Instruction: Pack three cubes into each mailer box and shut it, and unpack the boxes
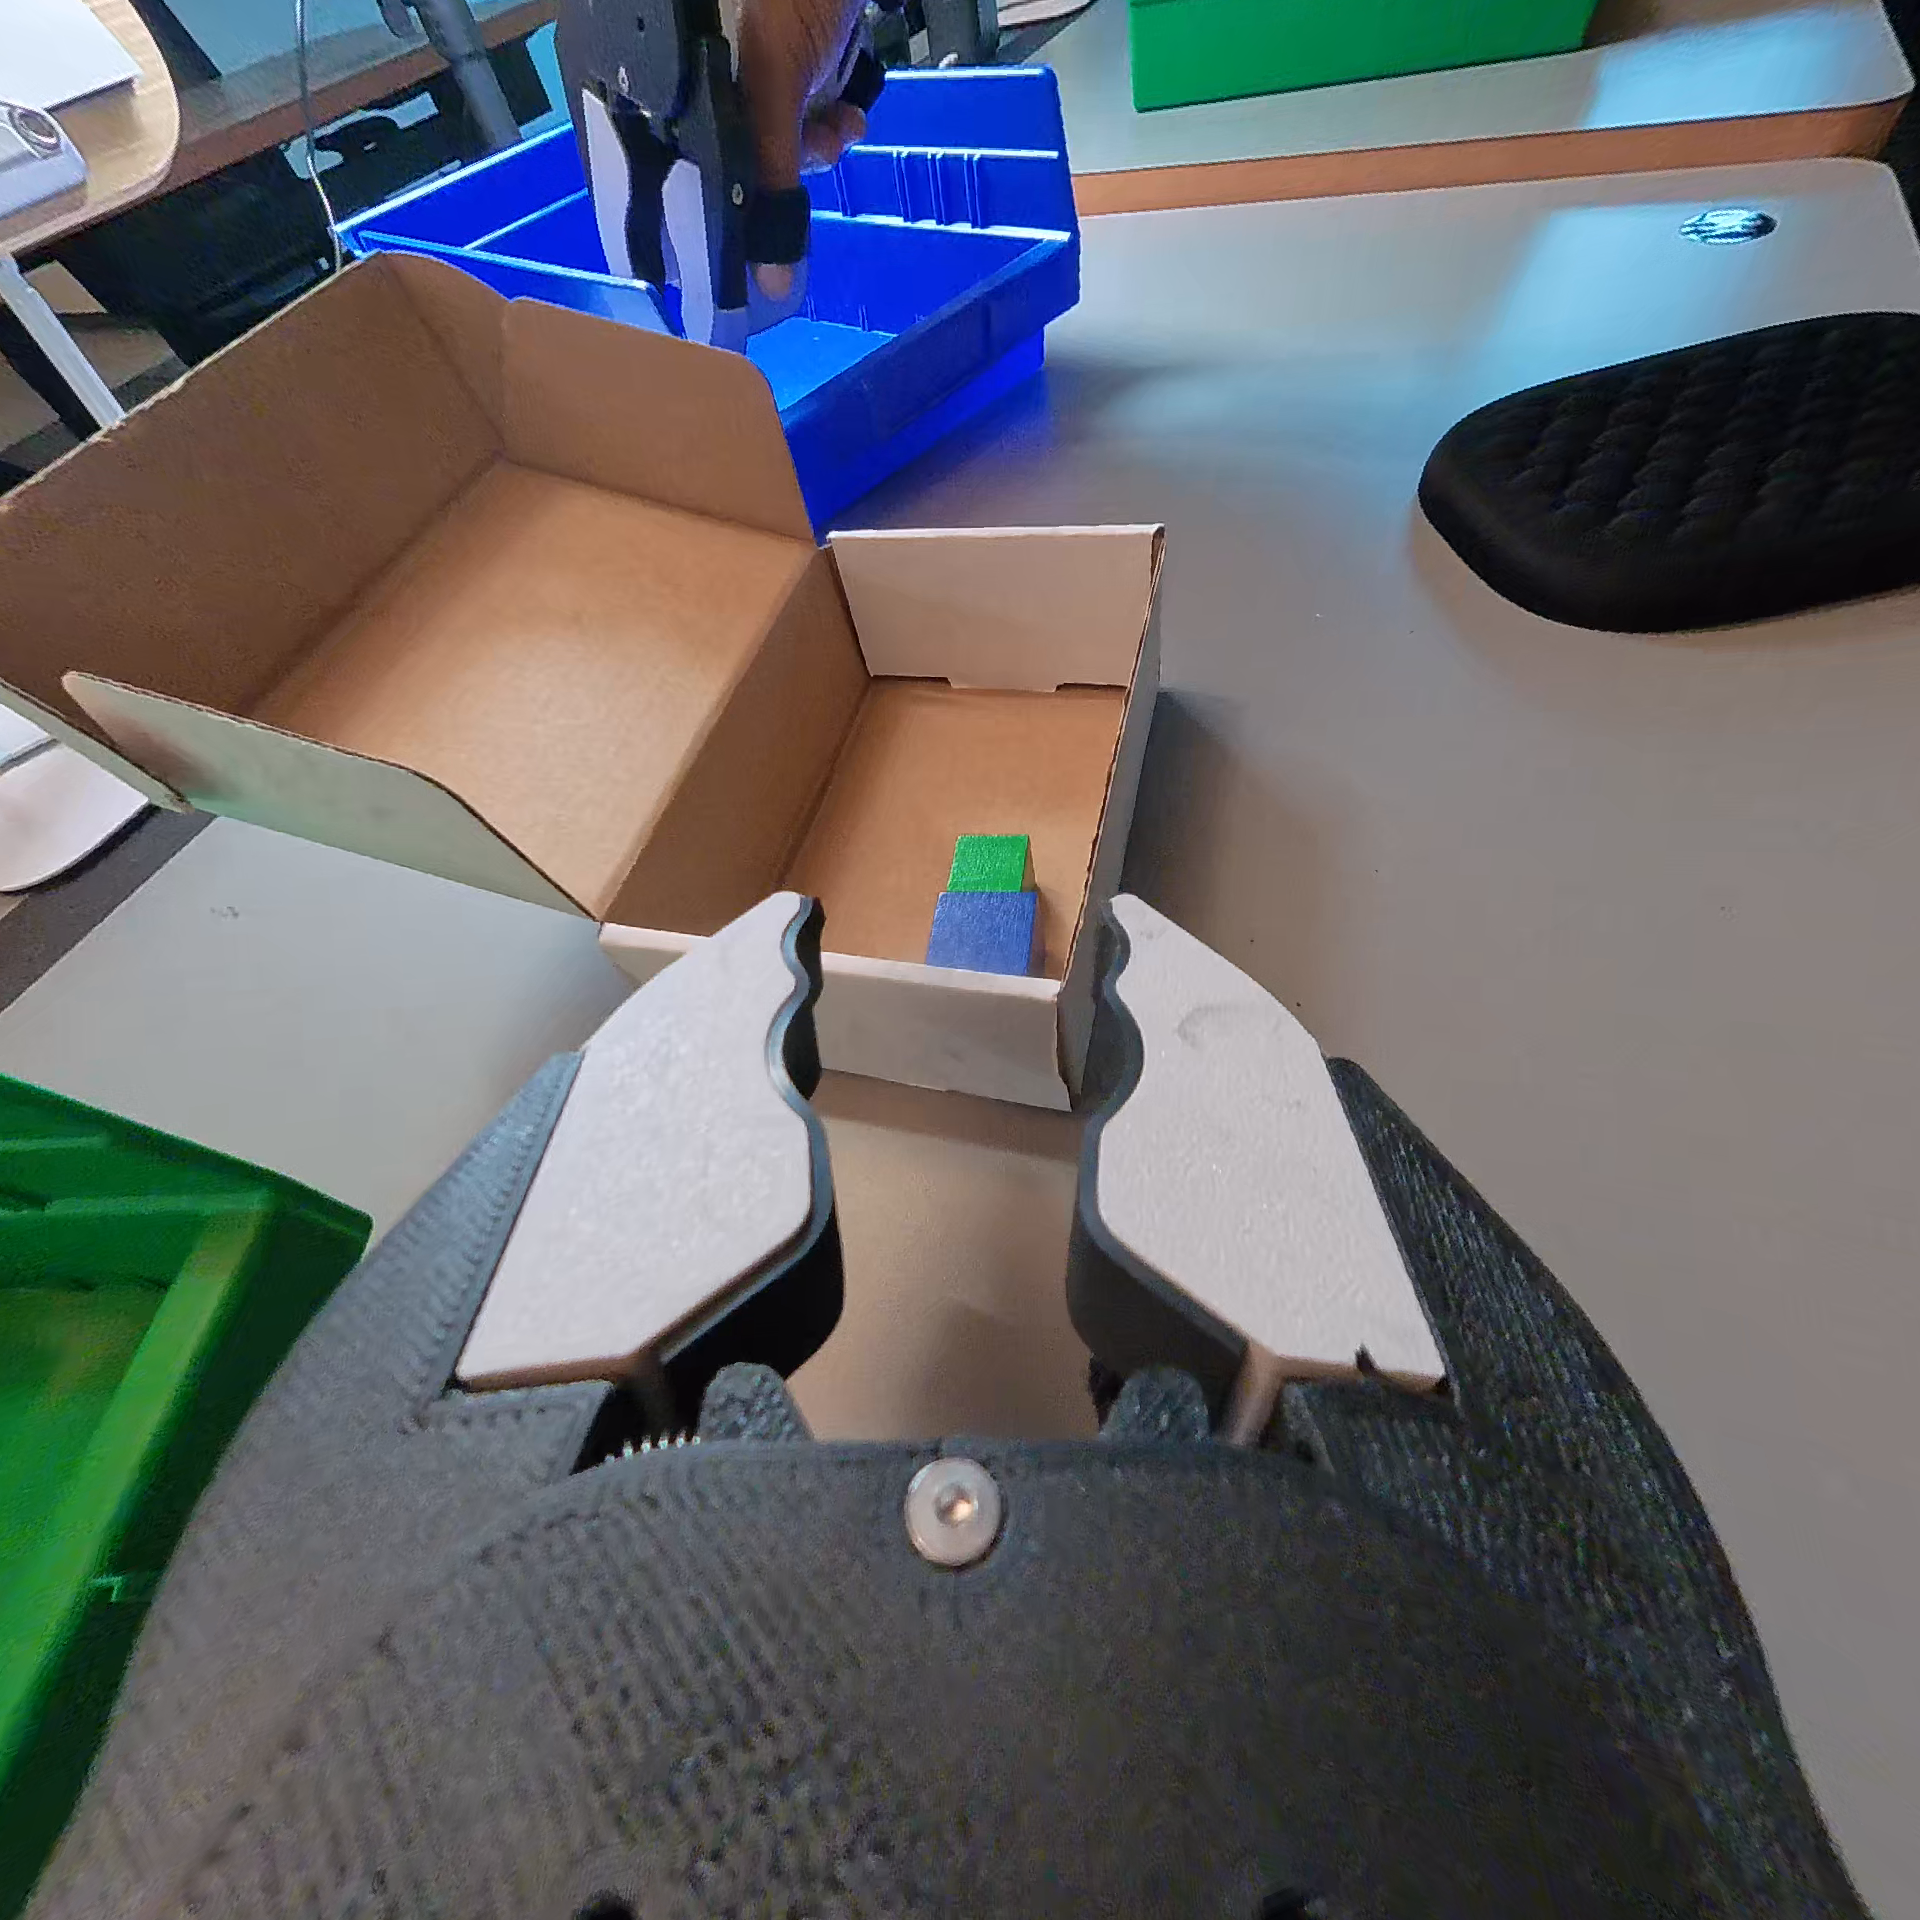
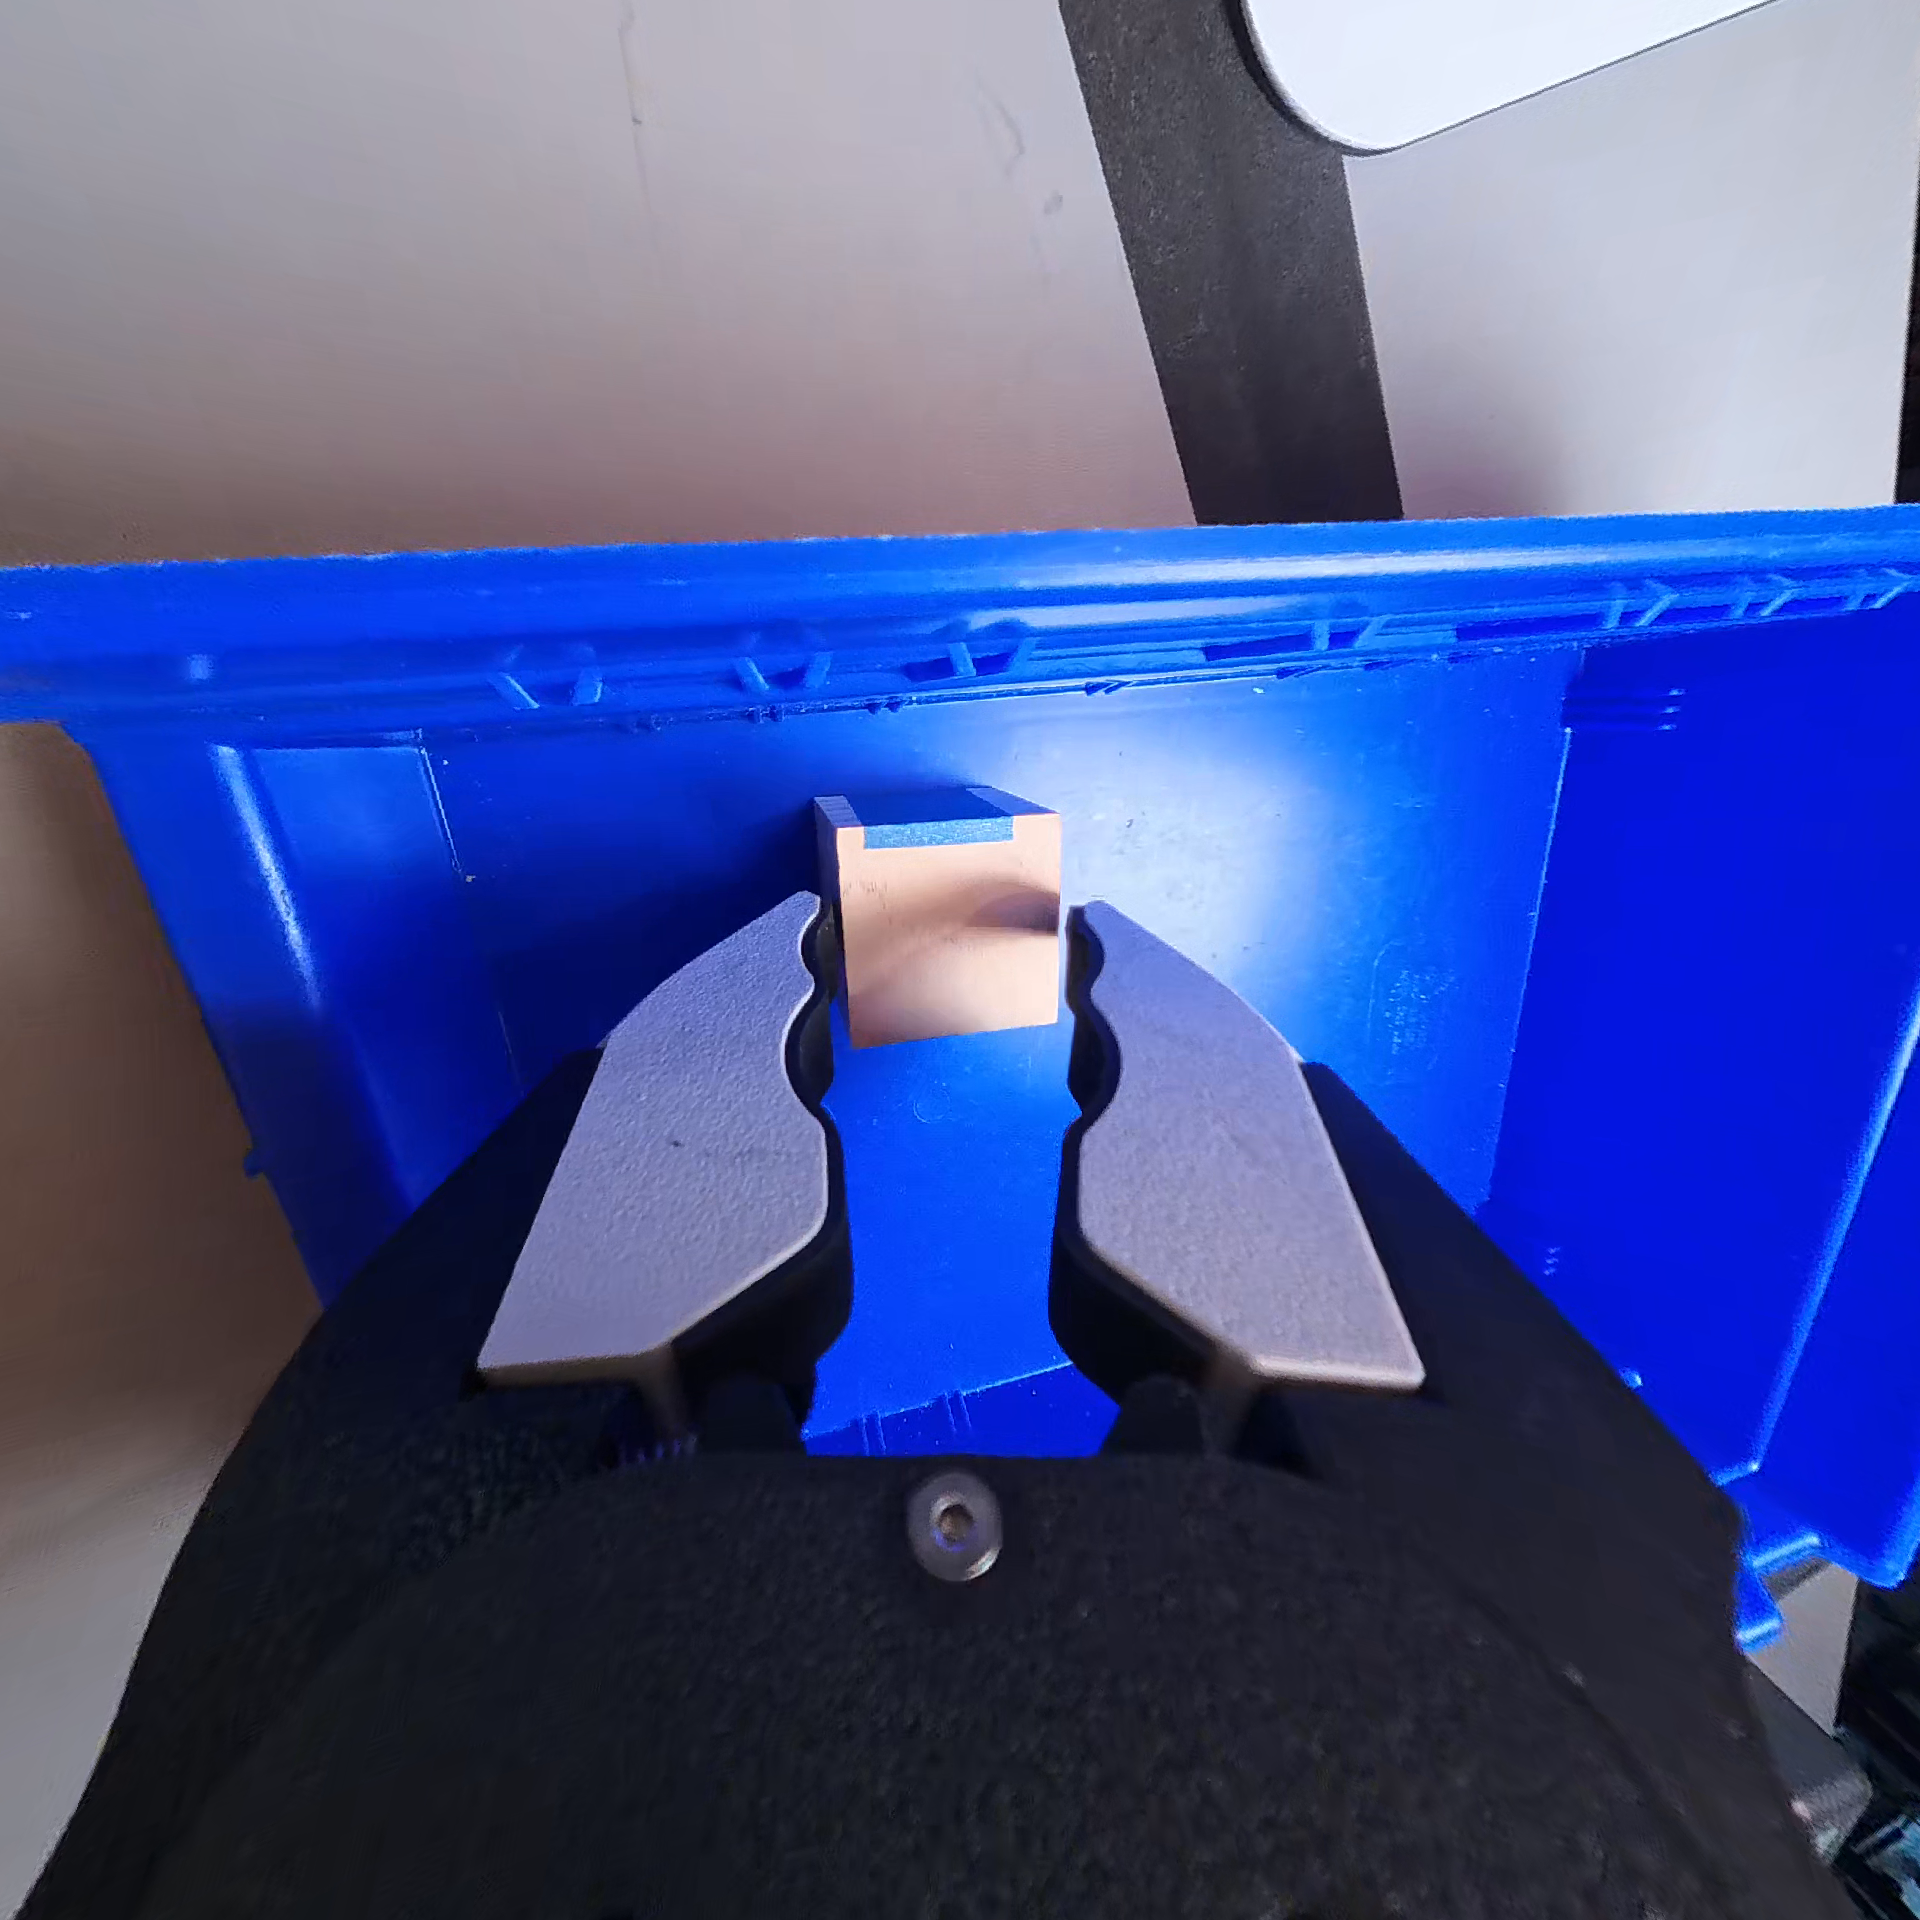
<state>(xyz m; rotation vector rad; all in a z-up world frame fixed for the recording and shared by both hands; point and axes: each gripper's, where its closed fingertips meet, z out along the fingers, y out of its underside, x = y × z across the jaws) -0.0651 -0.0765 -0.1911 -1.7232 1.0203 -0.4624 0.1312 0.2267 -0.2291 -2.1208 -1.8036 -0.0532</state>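
An open cardboard mailer box stands on the grey table, its lid folded back to the left. A green cube and a blue cube lie inside, touching, by the near right corner. My left gripper is open and empty, its tips above the box's near wall. My right gripper reaches into the blue bin. It is open, with its jaws on either side of a wood-coloured cube with blue faces that rests on the bin floor. The right gripper also shows in the left wrist view.
The blue bin stands behind the box. A green bin is at the near left. A black padded rest lies at the right. A green box sits on the far table. Some 35 cm of space lies between my two pairs of fingers.
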